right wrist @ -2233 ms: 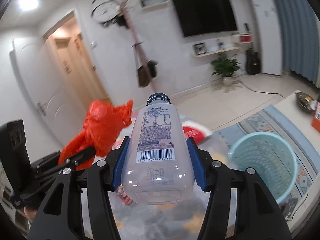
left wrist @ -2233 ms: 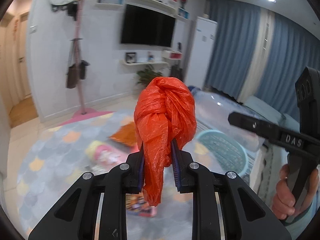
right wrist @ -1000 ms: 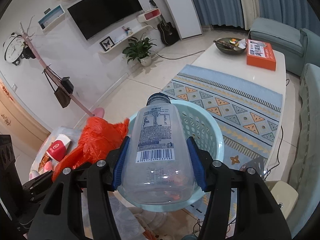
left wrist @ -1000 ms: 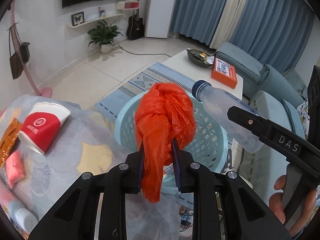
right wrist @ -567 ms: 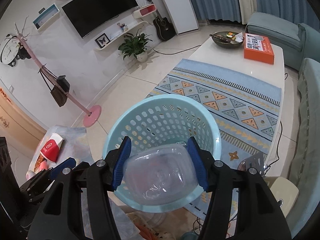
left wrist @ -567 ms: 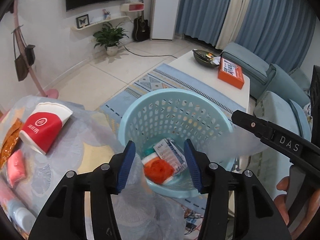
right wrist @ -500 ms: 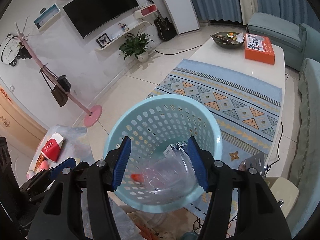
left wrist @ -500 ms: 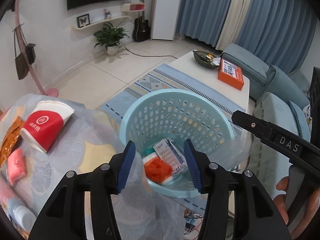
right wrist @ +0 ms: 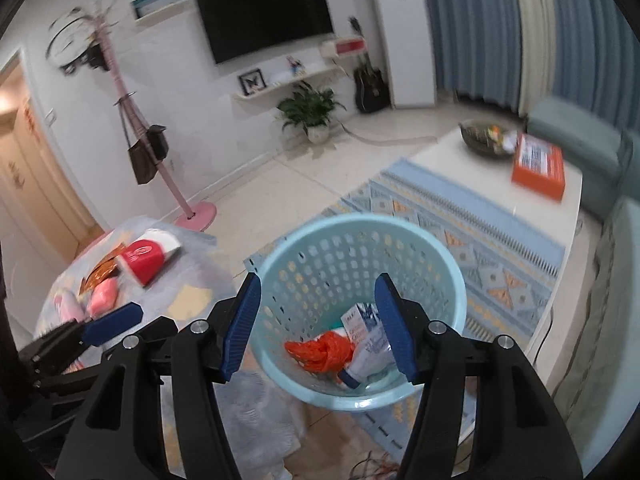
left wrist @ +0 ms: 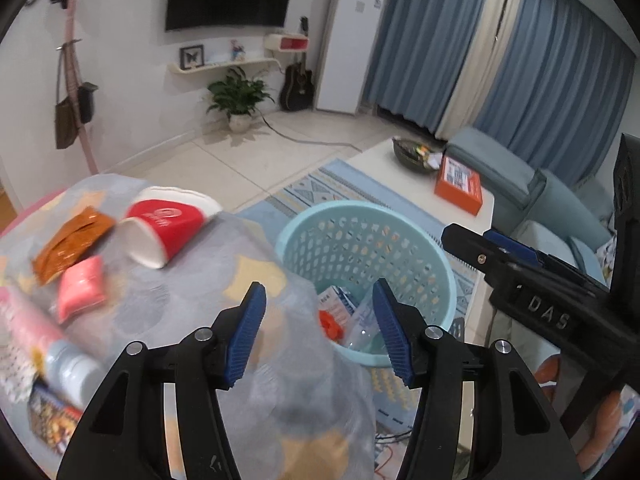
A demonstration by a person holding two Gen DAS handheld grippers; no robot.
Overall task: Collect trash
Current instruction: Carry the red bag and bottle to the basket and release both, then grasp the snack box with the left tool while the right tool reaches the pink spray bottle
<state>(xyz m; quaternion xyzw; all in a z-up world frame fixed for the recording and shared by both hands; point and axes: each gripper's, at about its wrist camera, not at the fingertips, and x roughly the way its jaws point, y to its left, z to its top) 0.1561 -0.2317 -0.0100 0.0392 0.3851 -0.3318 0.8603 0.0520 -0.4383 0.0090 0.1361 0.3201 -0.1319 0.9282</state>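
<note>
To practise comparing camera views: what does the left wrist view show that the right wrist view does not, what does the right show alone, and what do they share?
Only the left wrist view shows the pale bottle and printed packet at the table's near edge, and the person's hand on the right gripper.

Only the right wrist view shows the door, the wall clock and the plastic bottle's blue cap.

Both show the light blue basket holding the orange bag, the red cup, and empty jaws; the left gripper is opening.
</note>
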